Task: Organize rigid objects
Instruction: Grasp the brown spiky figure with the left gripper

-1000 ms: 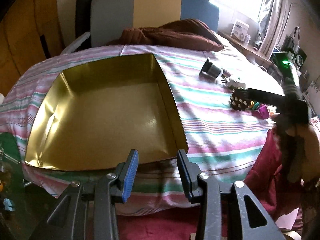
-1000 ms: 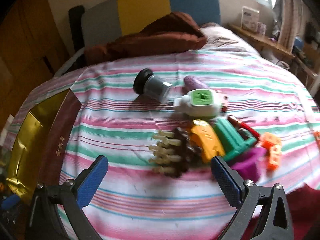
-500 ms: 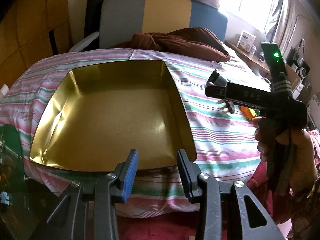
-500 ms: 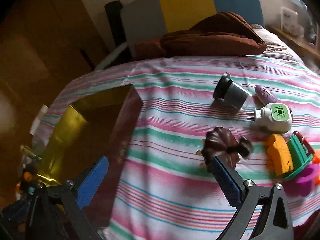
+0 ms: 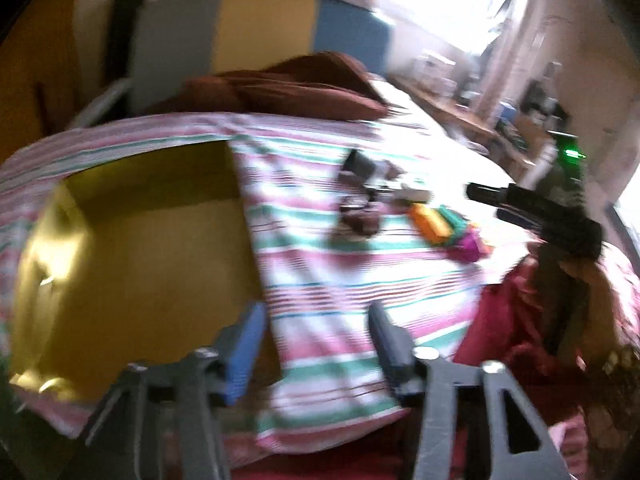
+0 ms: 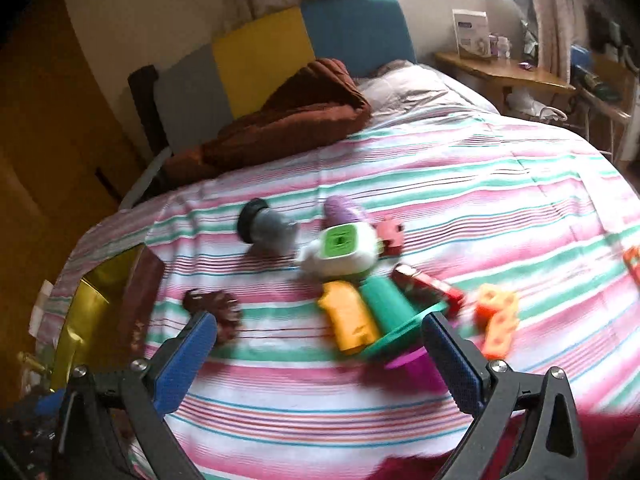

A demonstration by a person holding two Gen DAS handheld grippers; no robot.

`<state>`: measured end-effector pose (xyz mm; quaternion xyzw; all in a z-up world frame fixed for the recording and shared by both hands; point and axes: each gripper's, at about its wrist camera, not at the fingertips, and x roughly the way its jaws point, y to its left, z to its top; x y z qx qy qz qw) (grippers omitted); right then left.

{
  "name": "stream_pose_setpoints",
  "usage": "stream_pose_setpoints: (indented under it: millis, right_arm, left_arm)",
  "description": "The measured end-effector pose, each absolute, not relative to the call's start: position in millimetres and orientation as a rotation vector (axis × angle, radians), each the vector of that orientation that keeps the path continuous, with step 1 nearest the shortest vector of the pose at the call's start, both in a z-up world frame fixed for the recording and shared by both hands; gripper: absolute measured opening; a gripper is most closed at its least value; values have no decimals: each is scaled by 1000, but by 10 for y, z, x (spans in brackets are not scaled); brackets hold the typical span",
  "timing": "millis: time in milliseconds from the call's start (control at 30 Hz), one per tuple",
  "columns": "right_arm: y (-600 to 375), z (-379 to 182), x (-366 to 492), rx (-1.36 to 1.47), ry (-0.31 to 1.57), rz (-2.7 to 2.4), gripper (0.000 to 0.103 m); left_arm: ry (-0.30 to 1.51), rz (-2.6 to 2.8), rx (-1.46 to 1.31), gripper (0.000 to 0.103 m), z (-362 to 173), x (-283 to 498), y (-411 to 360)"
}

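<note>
The gold box (image 5: 140, 260) lies open on the striped bed, at the left in the blurred left wrist view. My left gripper (image 5: 316, 344) hovers over the box's right wall; its jaws are opening and nothing is between them. My right gripper (image 6: 320, 352) is open wide above the bed's near edge. A brown hair claw (image 6: 216, 312) lies alone just beyond its left finger. An orange piece (image 6: 348, 316), a green piece (image 6: 390, 304) and a magenta cup (image 6: 412, 364) lie beyond the gap. Behind them are a white and green plug (image 6: 340, 248) and a grey cylinder (image 6: 268, 230).
A brown blanket (image 6: 296, 120) is bunched at the head of the bed below the padded headboard (image 6: 260, 52). A purple item (image 6: 344, 208), a small pink toy (image 6: 390, 232) and an orange block (image 6: 496, 316) also lie on the cover. A wooden side table (image 6: 500, 72) stands at the back right.
The brown hair claw has gone from beside the orange piece to a spot on its own nearer the gold box. My left gripper's jaws have widened and its view has swung right.
</note>
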<state>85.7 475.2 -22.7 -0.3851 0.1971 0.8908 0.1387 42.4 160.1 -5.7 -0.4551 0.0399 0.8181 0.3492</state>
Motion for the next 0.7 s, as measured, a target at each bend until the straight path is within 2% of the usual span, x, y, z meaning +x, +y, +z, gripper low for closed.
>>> stream_pose_setpoints:
  millis: [133,300,400,433,467,700]
  right_arm:
    - [5091,-283,789,-1158,492,2512,103]
    - [5384,-401,897,-1083,618,2465,103]
    - [5431,-416,923,-1092,628,2441,103]
    - [5442,-417,934,-1090,644,2448,103]
    - [5453,-424,940,-1091,667,2449,103]
    - [5460,-446,911,-1099,688,2441,103]
  left_arm:
    - [29,2019,-1223,61,-93,299,1927]
    - [255,2096,-1097,60,-59,303,2468]
    - [442,2130,-1028,59,-179,239,2796]
    - [475,2142,-1028,56,-238,188,2885]
    - [487,2150,-1030,53,-273,146,2943]
    - [444,2158,-1102,53,-540,-176,3231]
